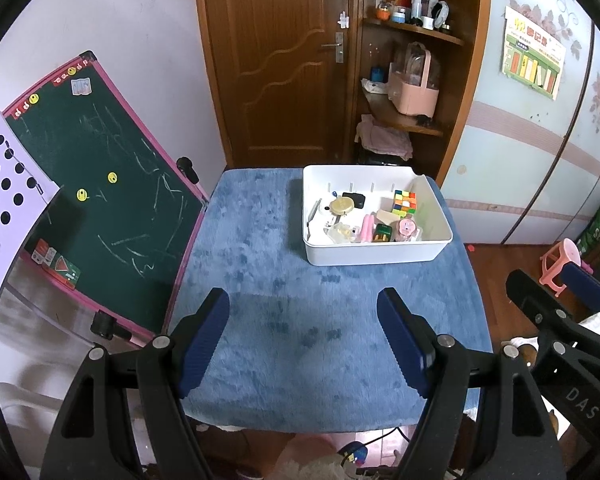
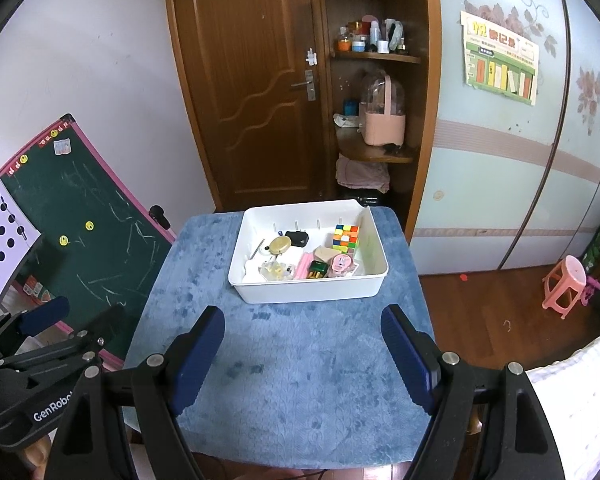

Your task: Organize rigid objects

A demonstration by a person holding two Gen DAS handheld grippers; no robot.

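Observation:
A white plastic bin (image 1: 370, 255) (image 2: 312, 292) stands at the far right of a blue cloth-covered table (image 1: 260, 264) (image 2: 300, 360). In it lie a colour cube (image 1: 405, 202) (image 2: 345, 237), a round gold disc (image 1: 341, 205) (image 2: 280, 245), a black block (image 1: 354, 199) (image 2: 297, 237), a pink round item (image 1: 406, 227) (image 2: 340, 264), a green box (image 1: 382, 233) (image 2: 318, 269) and other small items. My left gripper (image 1: 304, 300) is open and empty above the near table. My right gripper (image 2: 302, 318) is open and empty, just short of the bin. The right gripper also shows at the right edge of the left wrist view (image 1: 560, 304).
A green chalkboard with a pink frame (image 1: 112, 200) (image 2: 84, 232) leans left of the table. A brown door (image 1: 276, 60) and a corner shelf with bottles (image 1: 416, 16) stand behind. A pink stool (image 2: 566, 286) sits on the wood floor at right.

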